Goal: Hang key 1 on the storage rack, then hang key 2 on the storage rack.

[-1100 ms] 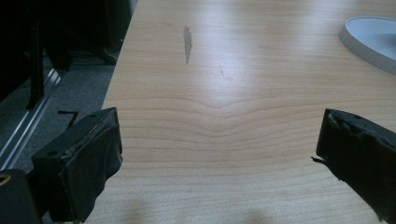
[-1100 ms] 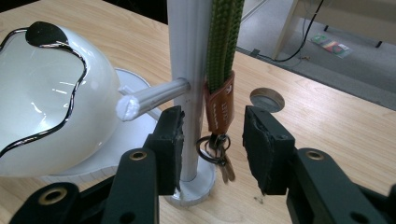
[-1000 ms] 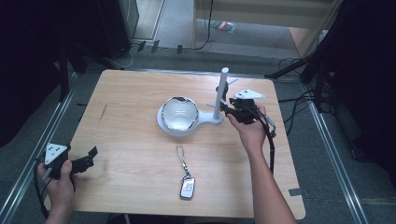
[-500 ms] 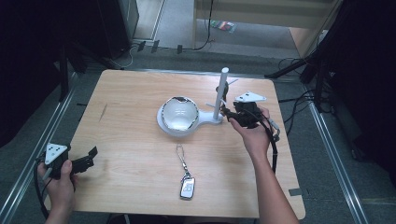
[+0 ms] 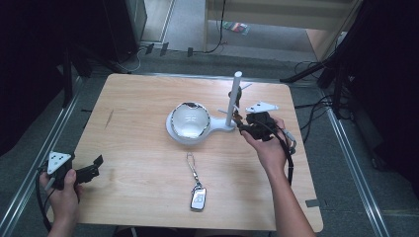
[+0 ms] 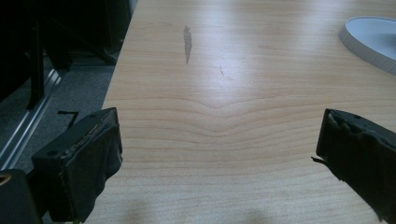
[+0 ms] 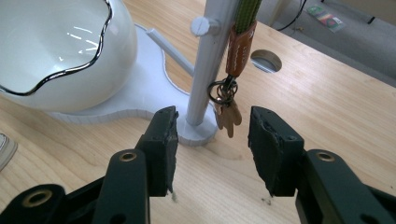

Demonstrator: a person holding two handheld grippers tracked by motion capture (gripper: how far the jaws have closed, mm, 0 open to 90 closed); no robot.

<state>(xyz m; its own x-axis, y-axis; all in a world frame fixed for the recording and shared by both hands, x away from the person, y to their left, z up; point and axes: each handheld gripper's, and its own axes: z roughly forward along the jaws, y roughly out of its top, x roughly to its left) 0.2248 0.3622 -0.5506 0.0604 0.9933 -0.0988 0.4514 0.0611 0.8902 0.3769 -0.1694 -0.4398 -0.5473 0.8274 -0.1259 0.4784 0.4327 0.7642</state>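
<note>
Left gripper [image 5: 94,168], near the table's left front corner, jaws spread wide over bare light-wood tabletop [image 6: 243,140]; nothing between them.

Centre: white glossy bowl with wavy silver rim [image 5: 189,121] sits on the round end of a white plastic stand base [image 7: 154,95]. In front of it lies a silver car key fob on a thin chain [image 5: 197,197], apart from everything else.

Right: white upright peg post [image 5: 232,101] rises from the base. A green strap with brown leather tab and small brass-coloured keys [image 7: 229,100] hangs from it, just beside the pole. Right gripper [image 7: 212,140] is parted, jaws having just been opening, with the dangling keys and the pole foot ahead of the gap; pads press on nothing.

Handling judgement: key bunch is light, strap limp, so it will likely swing. Best hold is probably the stiffer leather tab above the ring.

Unclear: peg carrying the strap is cut off at the frame top; key count too small to tell.
</note>
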